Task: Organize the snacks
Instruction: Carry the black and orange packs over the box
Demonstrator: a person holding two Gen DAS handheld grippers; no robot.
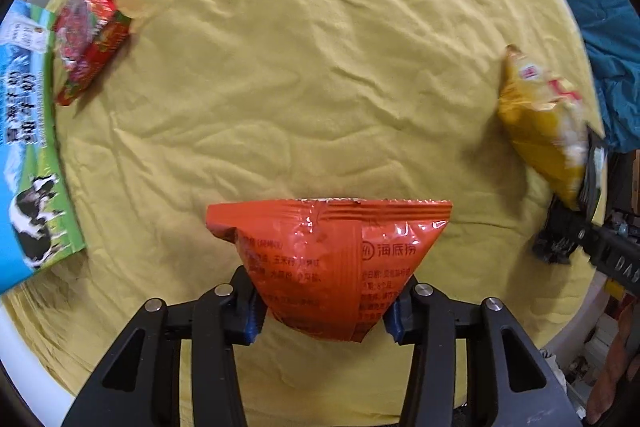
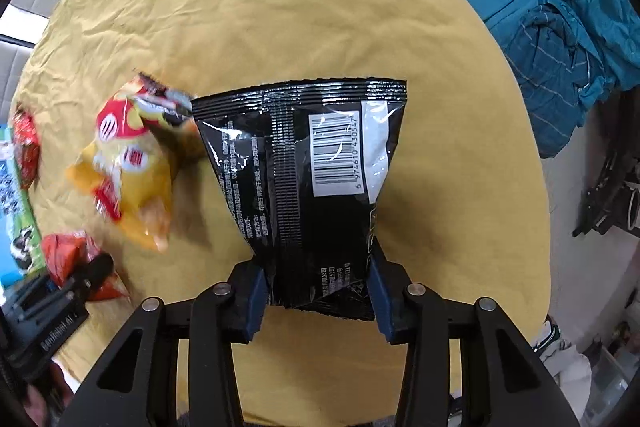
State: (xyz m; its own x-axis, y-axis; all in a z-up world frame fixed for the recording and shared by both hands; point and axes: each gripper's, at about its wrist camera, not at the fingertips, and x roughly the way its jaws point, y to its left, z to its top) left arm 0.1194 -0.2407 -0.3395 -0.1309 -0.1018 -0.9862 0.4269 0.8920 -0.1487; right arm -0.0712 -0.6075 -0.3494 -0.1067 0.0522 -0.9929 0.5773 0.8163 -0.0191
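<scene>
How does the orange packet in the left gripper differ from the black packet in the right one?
Colour: the orange packet is glossy orange-red with Chinese print; the black packet is black with a white barcode panel.
Shape: the orange one tapers sharply toward the pads; the black one stays longer and more rectangular.
Shared: both are sealed, each pinched at its lower end, by the left gripper and the right gripper.

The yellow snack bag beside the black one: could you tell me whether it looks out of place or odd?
Somewhat: the yellow snack bag lies crumpled and tilted on the yellow cloth, its top corner against the black bag clamped in the right gripper. No spill or tear shows, though it is blurred.
</scene>
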